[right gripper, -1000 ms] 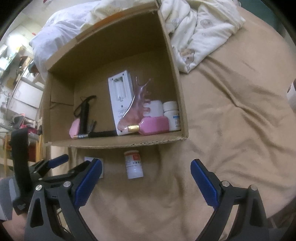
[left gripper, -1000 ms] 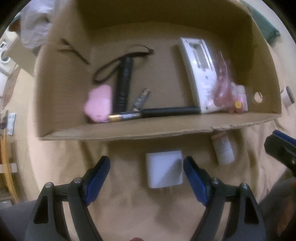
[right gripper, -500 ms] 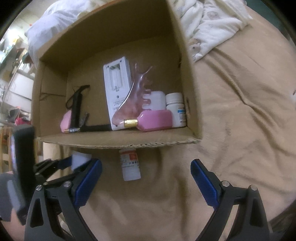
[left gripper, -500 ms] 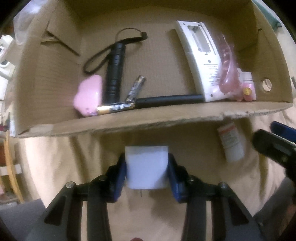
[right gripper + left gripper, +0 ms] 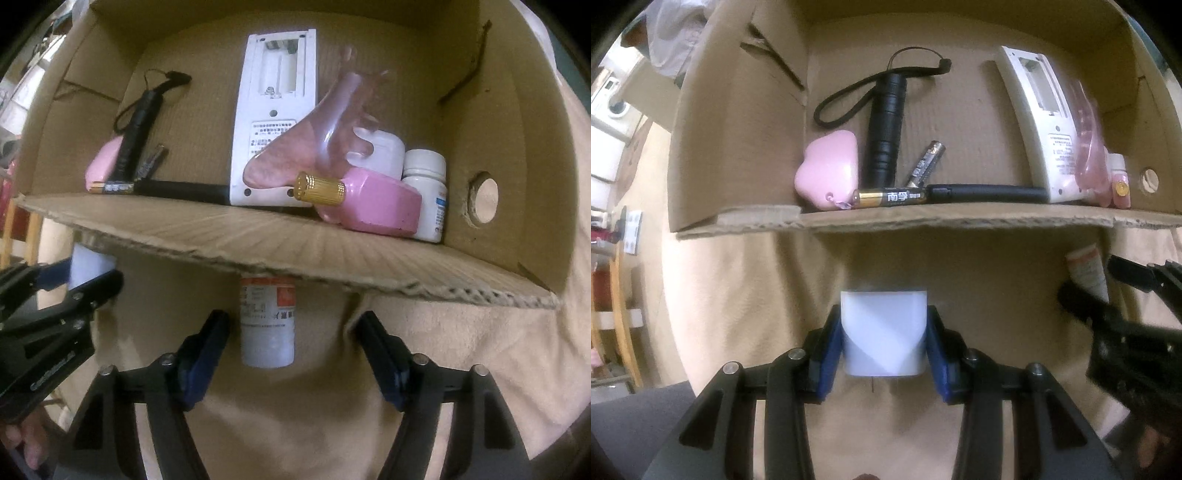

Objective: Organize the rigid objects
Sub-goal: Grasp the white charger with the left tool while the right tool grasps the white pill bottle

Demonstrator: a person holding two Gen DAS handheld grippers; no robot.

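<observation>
My left gripper (image 5: 884, 347) is shut on a white plug adapter (image 5: 884, 334) and holds it just in front of the cardboard box (image 5: 923, 219). The adapter also shows at the left of the right wrist view (image 5: 86, 267). My right gripper (image 5: 293, 352) is open, its blue pads on either side of a white pill bottle with a red label (image 5: 267, 325) lying on the tan blanket against the box's front wall. That bottle shows at the right in the left wrist view (image 5: 1086, 271). The pads stand apart from the bottle.
The box holds a black flashlight (image 5: 886, 133), a pink cloud-shaped item (image 5: 829, 170), two batteries (image 5: 890, 196), a black stick (image 5: 986, 194), a white device (image 5: 273, 122), a pink comb (image 5: 317, 147), a pink bottle (image 5: 369, 201) and white bottles (image 5: 424, 192). Tan blanket (image 5: 461, 350) lies all around.
My left gripper closed on the white adapter and lifted it toward the box. My right gripper moved in close, narrowed its opening and now straddles the pill bottle.
</observation>
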